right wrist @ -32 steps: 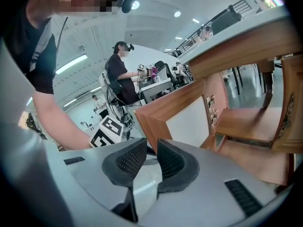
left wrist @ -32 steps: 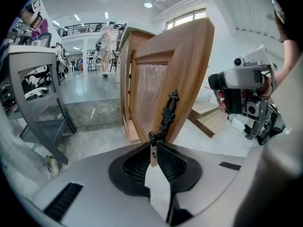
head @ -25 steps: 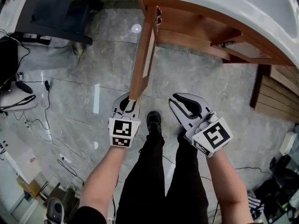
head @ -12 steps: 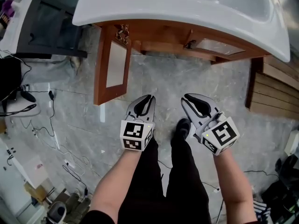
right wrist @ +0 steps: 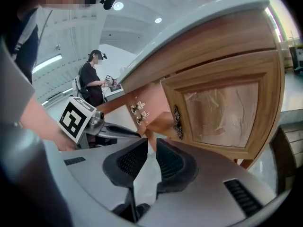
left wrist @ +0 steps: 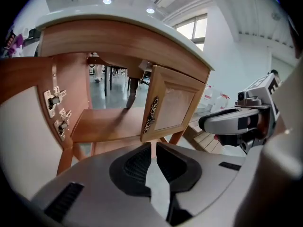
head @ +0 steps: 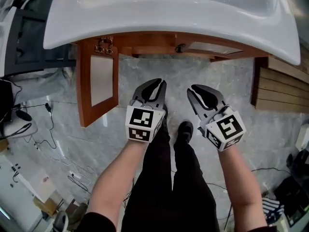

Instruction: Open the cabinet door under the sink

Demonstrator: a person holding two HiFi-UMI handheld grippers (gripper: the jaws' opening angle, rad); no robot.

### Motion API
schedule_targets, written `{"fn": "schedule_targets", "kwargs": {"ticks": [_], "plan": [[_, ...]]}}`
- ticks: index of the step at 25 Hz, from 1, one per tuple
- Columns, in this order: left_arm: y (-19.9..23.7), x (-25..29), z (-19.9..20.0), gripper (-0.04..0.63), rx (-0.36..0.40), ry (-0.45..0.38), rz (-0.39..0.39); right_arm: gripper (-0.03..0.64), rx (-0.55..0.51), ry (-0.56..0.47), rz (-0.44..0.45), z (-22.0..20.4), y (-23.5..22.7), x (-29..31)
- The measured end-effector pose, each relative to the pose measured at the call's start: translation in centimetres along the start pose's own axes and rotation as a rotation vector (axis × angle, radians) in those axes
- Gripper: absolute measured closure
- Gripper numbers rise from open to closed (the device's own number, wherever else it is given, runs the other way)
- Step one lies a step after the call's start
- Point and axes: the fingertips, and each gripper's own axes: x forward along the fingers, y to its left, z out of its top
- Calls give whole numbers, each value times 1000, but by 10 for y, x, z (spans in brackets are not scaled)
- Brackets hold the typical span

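Note:
A white sink (head: 169, 13) tops a wooden cabinet. Its left door (head: 96, 81) stands swung wide open, hinges (left wrist: 54, 100) on its inner face, and the shelf (left wrist: 109, 122) inside is bare. The right door (head: 215, 47) (right wrist: 222, 108) is only slightly ajar, with a dark ornate handle (right wrist: 177, 122) (left wrist: 152, 112). My left gripper (head: 153, 88) (left wrist: 154, 145) hangs in front of the cabinet, clear of both doors, its jaws closed to a thin slit with nothing between them. My right gripper (head: 205, 98) (right wrist: 152, 143) is beside it; its jaws are opening a little and hold nothing.
The person's legs and black shoes (head: 184, 129) stand on the grey marble floor below the grippers. Cables (head: 50, 124) trail at the left, and a slatted wooden panel (head: 282, 91) lies at the right. Another person (right wrist: 94, 77) stands far behind.
The left gripper has come off the left door's lower edge and moved right. The door now stands wider open, and the sink fills the top of the head view.

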Motion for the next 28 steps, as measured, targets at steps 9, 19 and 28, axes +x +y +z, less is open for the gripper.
{"fn": "schedule_targets", "kwargs": {"ticks": [9, 19, 28], "plan": [[39, 49, 25, 548, 45, -15, -49, 512, 107, -49, -169, 19, -59, 67], [69, 79, 47, 548, 48, -47, -55, 459, 130, -43, -226, 31, -81, 118], [72, 76, 47, 548, 40, -42, -33, 509, 173, -27, -286, 30, -90, 117]]}}
